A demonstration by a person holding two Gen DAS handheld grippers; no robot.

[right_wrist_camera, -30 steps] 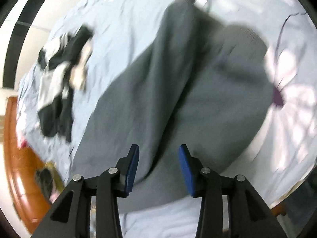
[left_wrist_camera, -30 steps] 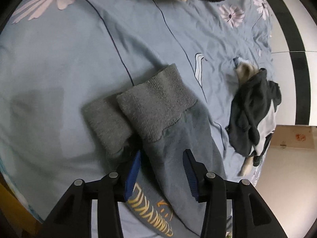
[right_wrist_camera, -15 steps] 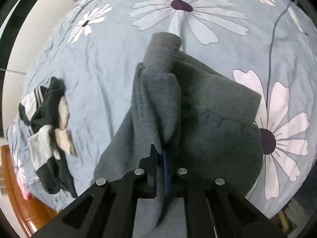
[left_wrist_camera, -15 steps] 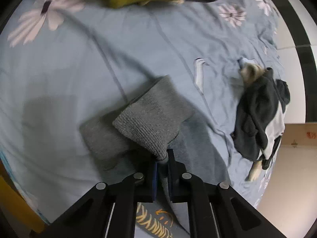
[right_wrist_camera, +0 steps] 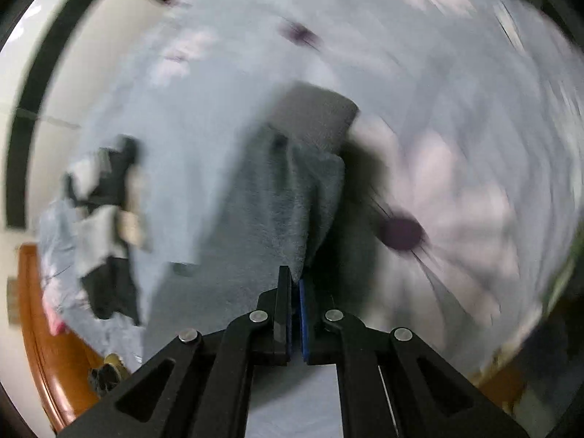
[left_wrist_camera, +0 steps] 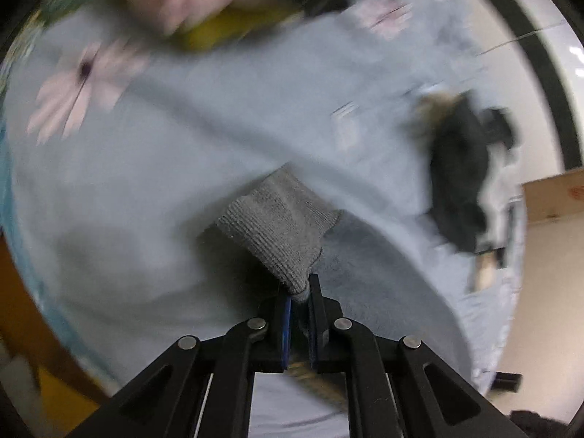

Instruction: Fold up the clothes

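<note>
A grey sweatshirt [left_wrist_camera: 383, 284] lies on a light blue flowered bedsheet [left_wrist_camera: 164, 153]. My left gripper [left_wrist_camera: 300, 294] is shut on its ribbed cuff [left_wrist_camera: 281, 226] and holds the cuff lifted off the bed. My right gripper [right_wrist_camera: 295, 281] is shut on a fold of the same grey sweatshirt [right_wrist_camera: 277, 200], which hangs from the jaws above the bedsheet [right_wrist_camera: 456, 109]. Both views are blurred by motion.
A heap of dark and white clothes [left_wrist_camera: 463, 179] lies on the bed to the right, also in the right wrist view [right_wrist_camera: 106, 197]. Yellow and pink garments [left_wrist_camera: 219, 18] lie at the far edge. A wooden bed frame [right_wrist_camera: 43, 328] runs lower left.
Both grippers closed on the sweatshirt, the left on the cuff, the right on a fold. Both now lift the cloth and move fast, blurring the views.
</note>
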